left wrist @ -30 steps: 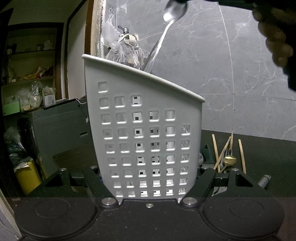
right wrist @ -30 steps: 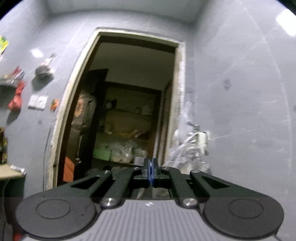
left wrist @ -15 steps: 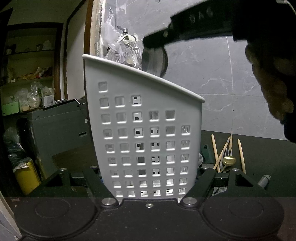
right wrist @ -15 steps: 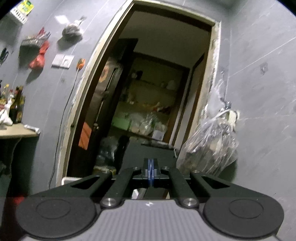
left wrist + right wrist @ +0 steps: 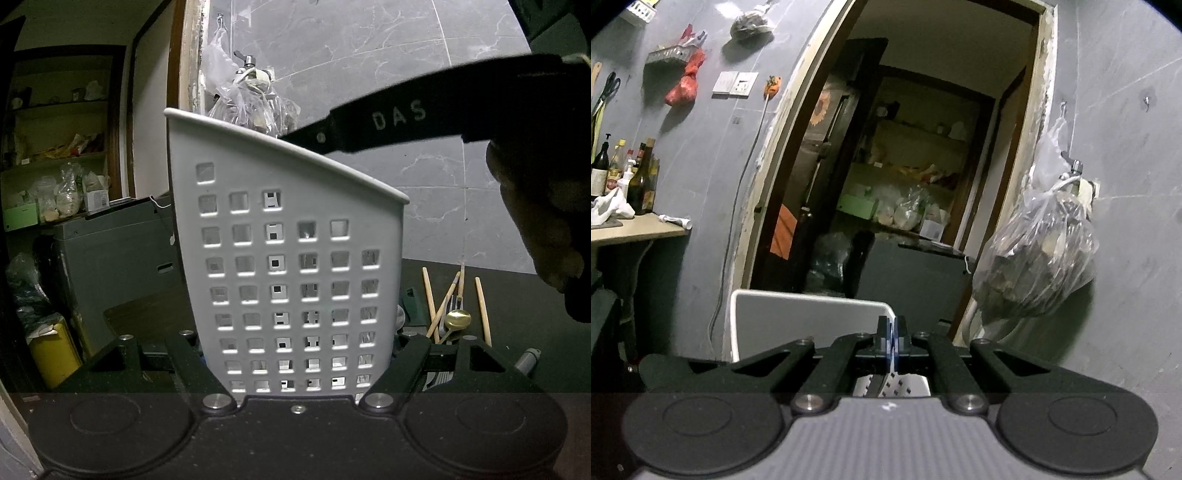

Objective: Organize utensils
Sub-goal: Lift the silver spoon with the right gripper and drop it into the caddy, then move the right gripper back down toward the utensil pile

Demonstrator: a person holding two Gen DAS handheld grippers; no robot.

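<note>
My left gripper [image 5: 299,354] jaws are clamping the white caddy [image 5: 291,258] on the bench while my right gripper [image 5: 891,338], jaws pinching the spoon handle, has lowered it inside; release is coming next.

"DAS" stands on the right gripper [image 5: 399,118] arm.

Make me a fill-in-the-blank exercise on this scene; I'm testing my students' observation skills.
1. The left gripper grips a perforated plastic caddy coloured ___.
2. The right gripper reaches over the caddy's rim; its finger bears the letters ___.
3. On the dark counter, among wooden chopsticks, lies a spoon whose bowl is ___ in colour.
4. Right of the doorway, a clear plastic ___ hangs on the wall.

Missing words: white; DAS; gold; bag
</note>
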